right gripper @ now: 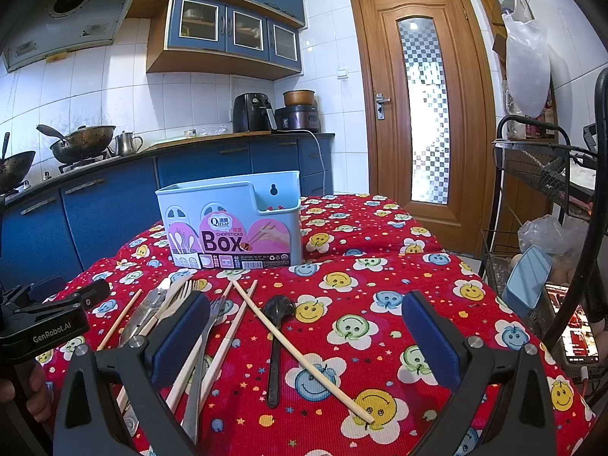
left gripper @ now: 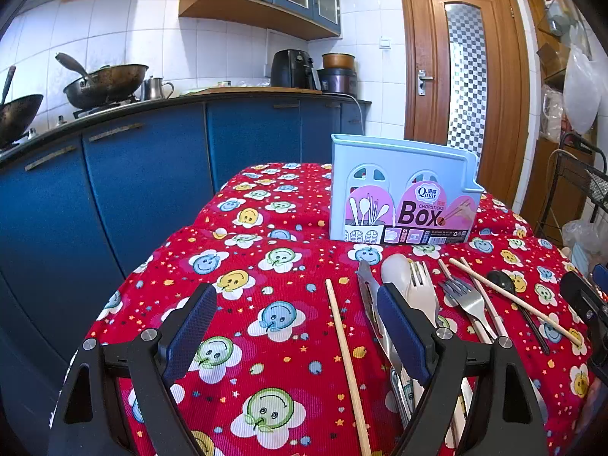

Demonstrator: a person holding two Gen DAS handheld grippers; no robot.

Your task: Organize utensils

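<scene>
1. Your left gripper (left gripper: 296,323): jaws spread wide, nothing between them, held low over the red smiley-print tablecloth (left gripper: 266,342).
2. Your right gripper (right gripper: 306,326): jaws likewise wide apart and empty, above the same cloth.
3. Chopsticks box (right gripper: 231,224): pale blue plastic holder, upright at the far side of the table, label facing you; its inside cannot be seen.
4. Lone chopstick (left gripper: 347,364): lies lengthwise between your left gripper's fingers, apart from the other utensils.
5. Utensil cluster, just in front of the box: knife (left gripper: 366,288), beige spoon (left gripper: 395,269), beige fork (left gripper: 423,285), metal fork (left gripper: 461,296).
6. Black spoon (right gripper: 275,326): lies bowl toward the box, a long chopstick (right gripper: 304,353) crossing diagonally over it.
7. Background: wok (right gripper: 81,144) on the stove, wooden door (right gripper: 421,114).
</scene>
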